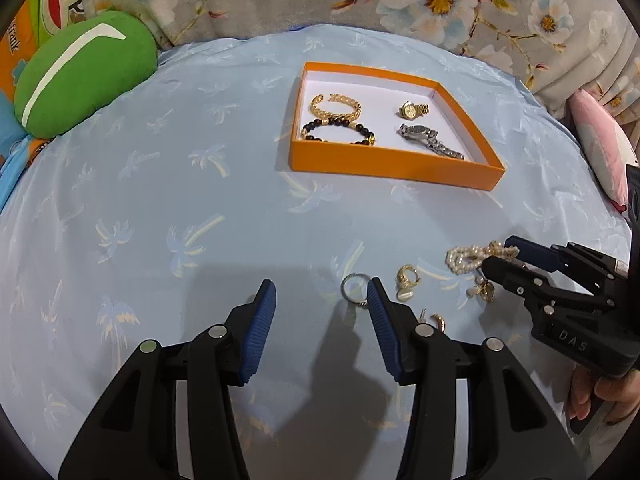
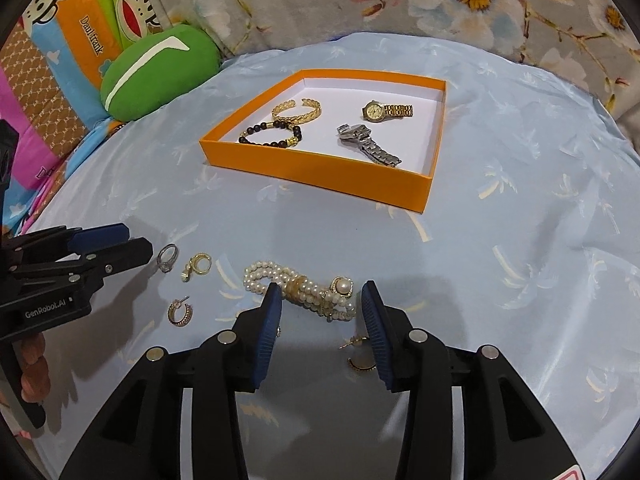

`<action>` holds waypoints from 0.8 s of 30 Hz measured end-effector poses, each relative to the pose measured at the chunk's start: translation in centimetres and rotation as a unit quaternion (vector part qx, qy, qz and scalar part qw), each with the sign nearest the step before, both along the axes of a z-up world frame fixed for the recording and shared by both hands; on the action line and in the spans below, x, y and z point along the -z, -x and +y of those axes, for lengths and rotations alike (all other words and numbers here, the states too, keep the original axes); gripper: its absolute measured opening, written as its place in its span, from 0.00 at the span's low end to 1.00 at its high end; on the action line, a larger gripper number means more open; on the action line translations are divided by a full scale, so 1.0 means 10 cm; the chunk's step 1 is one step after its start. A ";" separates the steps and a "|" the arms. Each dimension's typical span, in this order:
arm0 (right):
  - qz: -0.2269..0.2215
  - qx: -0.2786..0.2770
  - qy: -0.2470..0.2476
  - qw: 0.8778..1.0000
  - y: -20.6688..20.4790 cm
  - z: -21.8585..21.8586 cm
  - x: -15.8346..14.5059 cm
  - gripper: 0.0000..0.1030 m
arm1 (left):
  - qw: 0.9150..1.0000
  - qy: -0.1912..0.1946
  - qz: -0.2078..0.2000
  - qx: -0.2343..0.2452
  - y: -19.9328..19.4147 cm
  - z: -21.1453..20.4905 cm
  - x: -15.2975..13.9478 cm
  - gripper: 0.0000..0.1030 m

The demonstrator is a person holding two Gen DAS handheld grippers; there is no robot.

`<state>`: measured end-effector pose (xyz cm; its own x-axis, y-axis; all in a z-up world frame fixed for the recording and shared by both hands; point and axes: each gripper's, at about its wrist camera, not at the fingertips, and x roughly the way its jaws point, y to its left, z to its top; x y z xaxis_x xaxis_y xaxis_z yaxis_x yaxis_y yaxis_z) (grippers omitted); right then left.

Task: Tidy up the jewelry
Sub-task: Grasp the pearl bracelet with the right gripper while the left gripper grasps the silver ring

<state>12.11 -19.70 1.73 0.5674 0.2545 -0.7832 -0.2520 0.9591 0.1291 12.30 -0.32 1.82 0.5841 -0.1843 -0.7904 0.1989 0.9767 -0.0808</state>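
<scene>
An orange box [image 1: 392, 168] [image 2: 316, 168] holds a gold bracelet [image 1: 335, 105], a dark bead bracelet [image 1: 338, 131], a gold watch [image 1: 412, 109] and a silver watch [image 1: 430, 140]. On the blue sheet lie a pearl bracelet [image 2: 300, 290] [image 1: 466, 258], a silver ring [image 1: 354, 285] [image 2: 167, 258], a gold earring [image 1: 407, 276] [image 2: 198, 265], a hoop earring [image 2: 180, 312] and more earrings [image 2: 360, 354]. My left gripper [image 1: 322, 304] is open beside the ring. My right gripper [image 2: 320, 308] is open, with the pearl bracelet between its fingertips.
A green cushion [image 1: 80, 76] [image 2: 158, 72] lies at the far left. Flowered bedding [image 1: 440, 0] runs along the back. A pink pillow [image 1: 604, 148] is at the right edge. Cartoon-printed fabric [image 2: 60, 60] is on the left.
</scene>
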 end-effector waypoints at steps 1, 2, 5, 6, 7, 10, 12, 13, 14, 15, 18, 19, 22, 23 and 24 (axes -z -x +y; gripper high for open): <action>0.003 -0.002 -0.003 1.000 0.00 0.01 0.00 0.24 | 1.000 0.001 0.001 0.000 0.01 0.01 0.01 0.44; 0.007 -0.004 -0.004 1.000 0.02 0.02 0.00 0.15 | 1.000 0.001 0.002 -0.001 0.02 0.02 0.02 0.44; 0.008 0.001 -0.005 1.000 0.10 0.03 0.01 0.06 | 1.000 0.005 0.005 -0.001 0.04 0.03 0.03 0.44; 0.009 0.008 -0.010 1.000 0.14 0.02 0.01 0.06 | 1.000 0.005 0.006 -0.001 0.04 0.04 0.03 0.44; 0.008 0.014 -0.014 1.000 0.17 0.01 0.00 0.06 | 1.000 0.007 0.007 -0.002 0.05 0.04 0.04 0.44; 0.002 0.036 -0.026 0.999 0.31 -0.03 -0.04 0.06 | 1.000 0.011 0.009 -0.002 0.06 0.04 0.04 0.44; -0.005 0.048 -0.036 0.998 0.40 -0.08 -0.09 0.06 | 1.000 0.014 0.009 -0.001 0.08 0.04 0.04 0.44; -0.010 0.054 -0.040 0.998 0.45 -0.10 -0.13 0.06 | 1.000 0.015 0.009 0.001 0.08 0.03 0.03 0.44; -0.012 0.057 -0.040 0.997 0.48 -0.11 -0.15 0.06 | 1.000 0.015 0.009 0.002 0.09 0.02 0.03 0.44; -0.013 0.058 -0.042 0.997 0.52 -0.12 -0.17 0.06 | 1.000 0.015 0.009 0.004 0.10 0.01 0.03 0.44; -0.009 0.055 -0.044 0.998 0.62 -0.12 -0.19 0.06 | 1.000 0.014 0.010 0.009 0.11 -0.04 0.04 0.44; -0.005 0.053 -0.044 0.998 0.66 -0.11 -0.19 0.06 | 1.000 0.014 0.010 0.010 0.11 -0.05 0.05 0.44; 0.005 0.052 -0.042 0.998 0.75 -0.10 -0.14 0.06 | 1.000 0.013 0.009 0.012 0.09 -0.10 0.07 0.44; 0.009 0.054 -0.044 0.998 0.78 -0.11 -0.11 0.06 | 1.000 0.012 0.009 0.011 0.08 -0.11 0.08 0.44; 0.015 0.056 -0.049 0.997 0.79 -0.11 -0.08 0.06 | 1.000 0.010 0.008 0.009 0.07 -0.12 0.09 0.44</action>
<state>4.23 -20.81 2.57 0.5731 0.2673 -0.7747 -0.1394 0.9633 0.2292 11.65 -1.55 0.92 0.5674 -0.2111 -0.7959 0.2150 0.9710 -0.1043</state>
